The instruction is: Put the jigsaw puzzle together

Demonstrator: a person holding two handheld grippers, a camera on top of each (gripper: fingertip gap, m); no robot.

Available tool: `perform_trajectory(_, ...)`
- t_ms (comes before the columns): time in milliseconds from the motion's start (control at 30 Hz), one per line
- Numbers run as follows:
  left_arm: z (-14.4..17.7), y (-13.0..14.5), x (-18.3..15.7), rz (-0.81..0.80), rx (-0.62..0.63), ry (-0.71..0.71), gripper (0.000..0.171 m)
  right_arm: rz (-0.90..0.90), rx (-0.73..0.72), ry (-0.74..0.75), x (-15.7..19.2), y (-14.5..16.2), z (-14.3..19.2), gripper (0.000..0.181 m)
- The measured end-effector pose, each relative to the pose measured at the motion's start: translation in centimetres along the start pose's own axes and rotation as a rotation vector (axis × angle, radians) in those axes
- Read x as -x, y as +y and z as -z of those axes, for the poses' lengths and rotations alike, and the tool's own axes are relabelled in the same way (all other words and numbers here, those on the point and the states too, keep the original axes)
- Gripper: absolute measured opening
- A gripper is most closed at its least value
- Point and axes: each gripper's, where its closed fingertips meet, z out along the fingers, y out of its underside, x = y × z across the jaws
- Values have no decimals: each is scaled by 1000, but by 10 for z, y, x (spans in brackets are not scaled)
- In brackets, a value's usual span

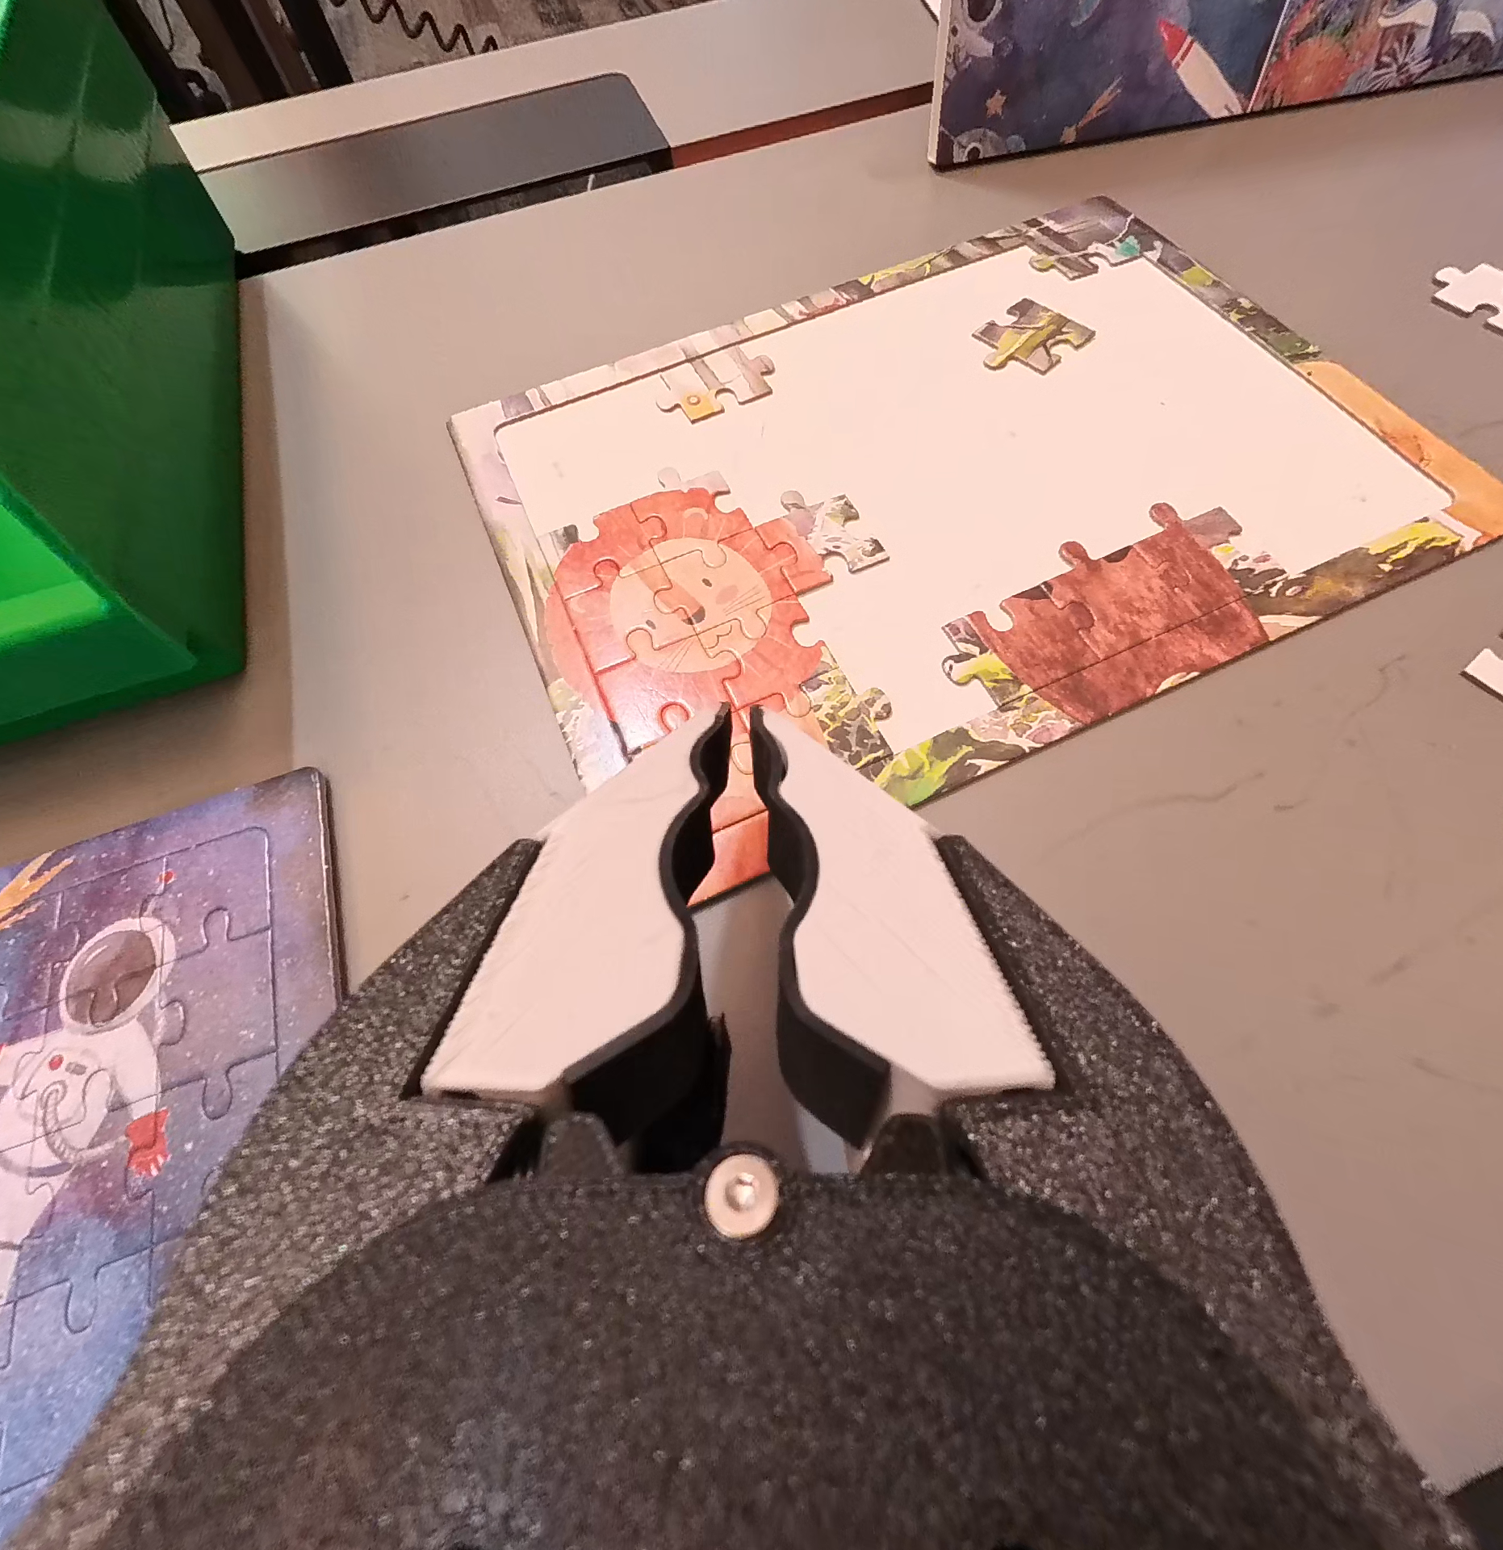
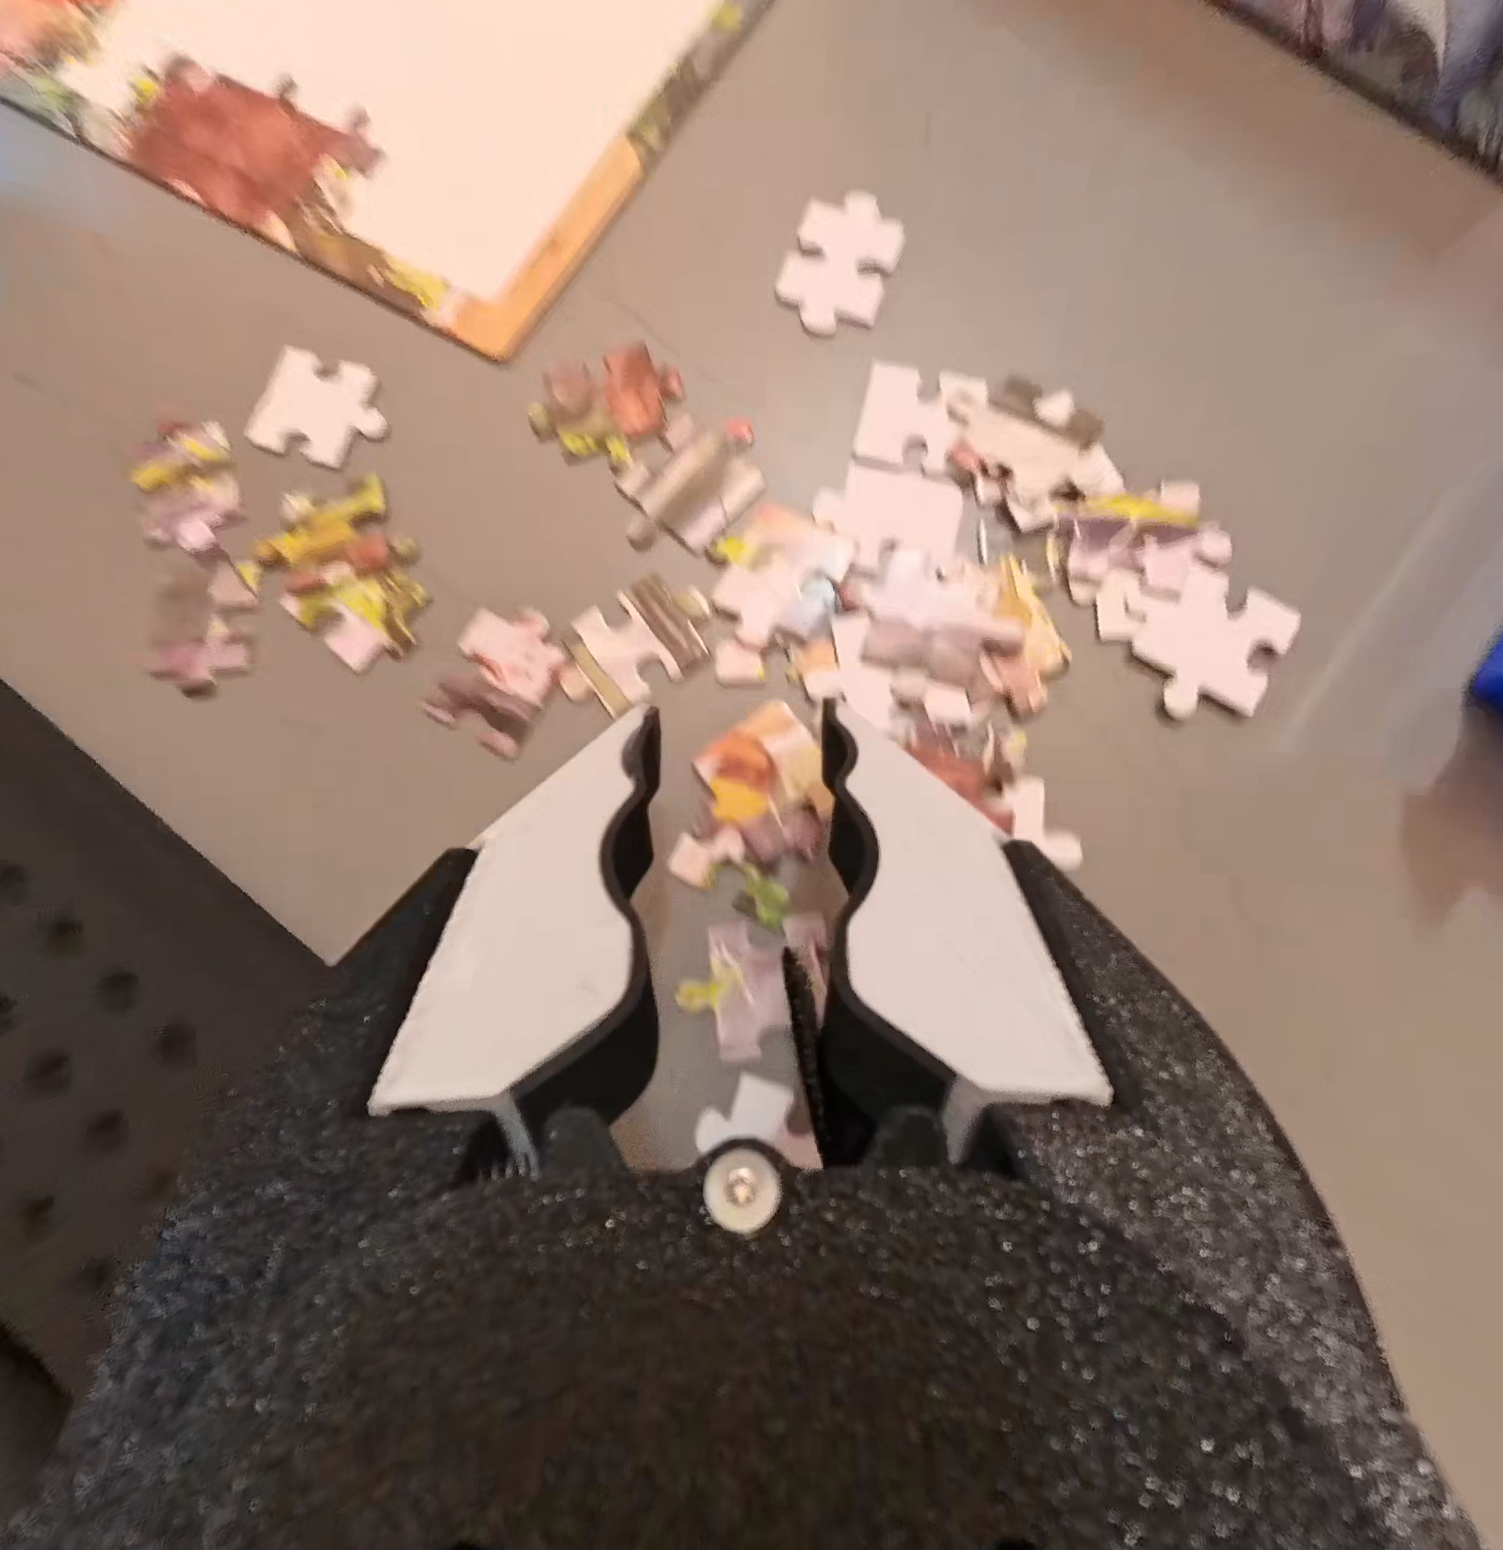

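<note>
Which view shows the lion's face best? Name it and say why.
The left wrist view: the lion's face sits sharp and whole in the puzzle tray, just beyond the left gripper. The right wrist view shows only the tray's blurred corner; the lion is out of frame there.

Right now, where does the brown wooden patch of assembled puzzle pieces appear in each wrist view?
Left wrist view: the brown patch is right of centre, at the puzzle tray's near right edge.
Right wrist view: the brown patch is upper left, blurred.
Shared landmark: the tray's orange corner beside the patch.
</note>
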Motion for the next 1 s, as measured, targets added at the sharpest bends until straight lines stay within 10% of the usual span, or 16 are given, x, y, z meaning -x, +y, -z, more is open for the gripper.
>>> perform_trajectory(367, 2, -2, 2, 6, -13, -8, 4, 225, 214, -111, 16, -37, -77, 48)
perform_trajectory(1000, 1, -1, 2, 14, -8, 0, 4, 230, 215, -95, 10, -39, -69, 11)
